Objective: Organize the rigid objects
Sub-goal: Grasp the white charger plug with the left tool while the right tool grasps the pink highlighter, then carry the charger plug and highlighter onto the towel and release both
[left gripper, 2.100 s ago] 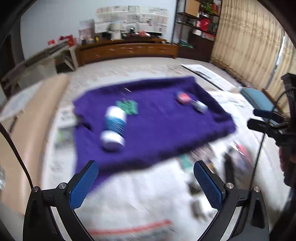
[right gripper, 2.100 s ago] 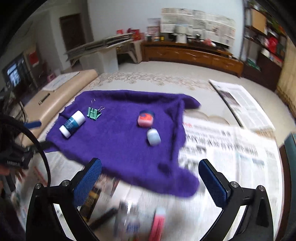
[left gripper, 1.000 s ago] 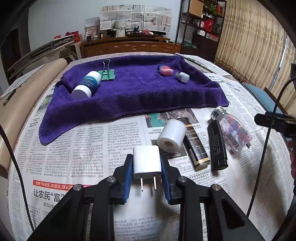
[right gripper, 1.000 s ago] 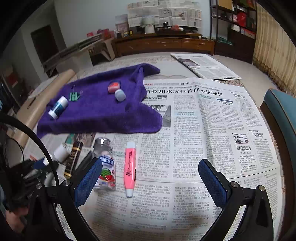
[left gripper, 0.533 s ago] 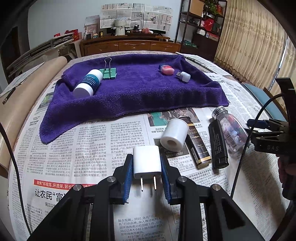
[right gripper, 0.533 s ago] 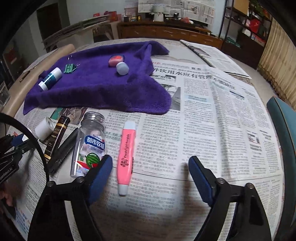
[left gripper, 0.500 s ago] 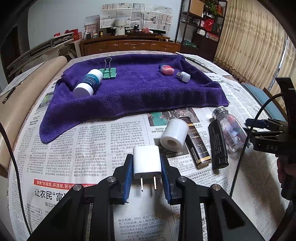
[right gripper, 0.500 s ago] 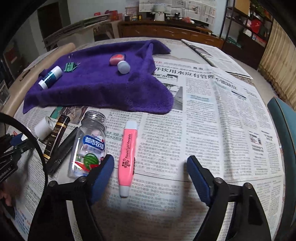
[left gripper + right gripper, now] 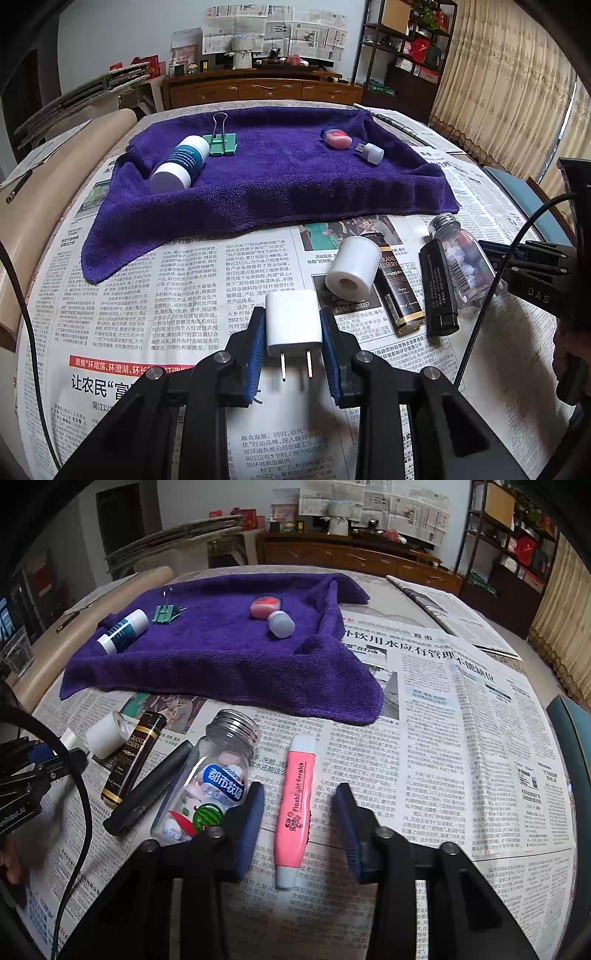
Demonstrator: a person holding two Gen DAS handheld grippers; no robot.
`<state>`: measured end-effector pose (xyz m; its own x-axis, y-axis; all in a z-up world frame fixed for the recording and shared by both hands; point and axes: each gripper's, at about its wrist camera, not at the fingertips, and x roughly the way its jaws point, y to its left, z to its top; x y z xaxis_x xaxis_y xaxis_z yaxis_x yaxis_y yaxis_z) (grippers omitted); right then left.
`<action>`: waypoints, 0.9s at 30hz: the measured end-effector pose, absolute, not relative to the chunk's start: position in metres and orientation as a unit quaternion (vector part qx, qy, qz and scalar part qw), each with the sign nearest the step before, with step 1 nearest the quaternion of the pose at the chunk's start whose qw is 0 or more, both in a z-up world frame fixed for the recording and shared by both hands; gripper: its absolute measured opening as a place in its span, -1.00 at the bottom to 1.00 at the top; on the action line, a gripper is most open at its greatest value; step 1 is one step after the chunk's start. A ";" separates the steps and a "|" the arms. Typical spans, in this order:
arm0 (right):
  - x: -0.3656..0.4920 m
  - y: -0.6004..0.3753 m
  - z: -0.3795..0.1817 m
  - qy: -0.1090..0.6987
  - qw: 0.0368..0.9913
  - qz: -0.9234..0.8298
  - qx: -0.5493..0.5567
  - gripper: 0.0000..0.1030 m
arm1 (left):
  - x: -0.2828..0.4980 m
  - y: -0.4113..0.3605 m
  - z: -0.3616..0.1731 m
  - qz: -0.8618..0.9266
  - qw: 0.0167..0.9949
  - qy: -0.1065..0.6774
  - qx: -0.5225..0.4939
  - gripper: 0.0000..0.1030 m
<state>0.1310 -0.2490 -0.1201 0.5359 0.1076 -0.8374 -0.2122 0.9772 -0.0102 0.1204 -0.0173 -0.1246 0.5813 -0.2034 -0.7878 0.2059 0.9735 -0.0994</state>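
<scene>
- The purple towel [image 9: 280, 184] lies on the newspaper, a white tube, green clip and two small items on it.
- Your left gripper [image 9: 294, 345] is clamped on the white charger [image 9: 293, 321].
- Your right gripper [image 9: 297, 821] is closing around the pink pen [image 9: 297, 801]; gaps remain at both pads.

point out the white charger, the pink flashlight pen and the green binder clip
white charger [image 9: 293, 319], left wrist view, middle of its body
pink flashlight pen [image 9: 296, 797], right wrist view, its printed barrel
green binder clip [image 9: 222, 143], left wrist view, its green body
</scene>
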 end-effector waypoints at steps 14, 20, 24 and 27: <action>0.129 -0.264 -0.109 0.472 0.876 0.091 -0.028 -0.68 | 0.118 -0.002 -0.104 -0.117 0.898 0.424 -0.014 -0.47; 0.133 -0.275 -0.090 0.454 0.886 0.090 -0.005 -0.68 | 0.124 0.005 -0.093 -0.115 0.902 0.416 -0.021 -0.47; 0.140 -0.275 -0.077 0.443 0.891 0.100 0.009 -0.68 | 0.130 0.009 -0.079 -0.111 0.908 0.404 -0.022 -0.47; 0.148 -0.271 -0.068 0.434 0.895 0.106 0.013 -0.68 | 0.138 0.012 -0.068 -0.108 0.911 0.398 -0.016 -0.47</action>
